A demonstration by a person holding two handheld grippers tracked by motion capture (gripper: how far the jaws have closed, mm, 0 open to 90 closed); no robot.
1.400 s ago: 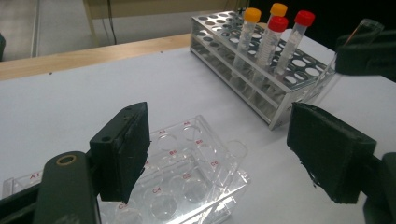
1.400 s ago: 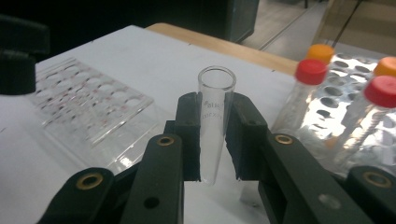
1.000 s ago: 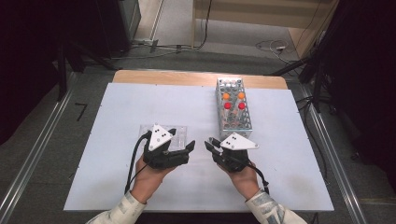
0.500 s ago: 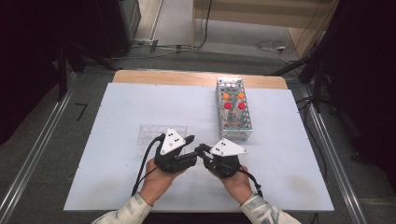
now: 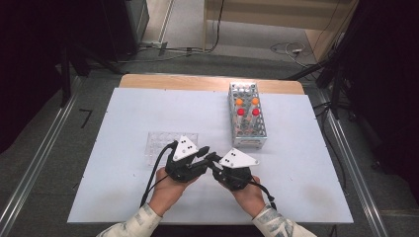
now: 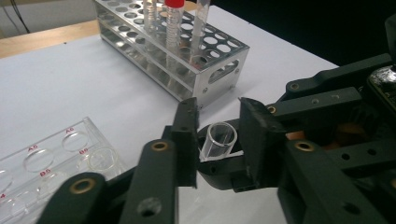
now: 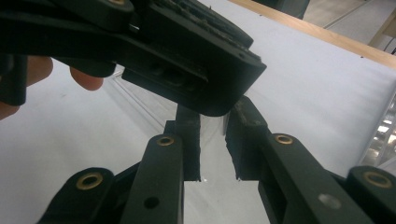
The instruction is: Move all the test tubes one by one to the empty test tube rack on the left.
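A short clear tube with no cap is held between the two grippers, its open end facing the left gripper view. My left gripper has its jaws pressed against both sides of the tube's rim. My right gripper comes in from the right and grips the tube's body lower down; in the right gripper view its jaws stand narrowly apart around something transparent. The two grippers meet tip to tip at the front middle of the table.
A clear well plate lies just left of the grippers. A metal tube rack with red- and orange-capped tubes stands behind to the right. The white table top has a wooden far edge.
The two grippers, apart a second ago, have moved toward each other and now meet at the tube. The left one has come away from the well plate.
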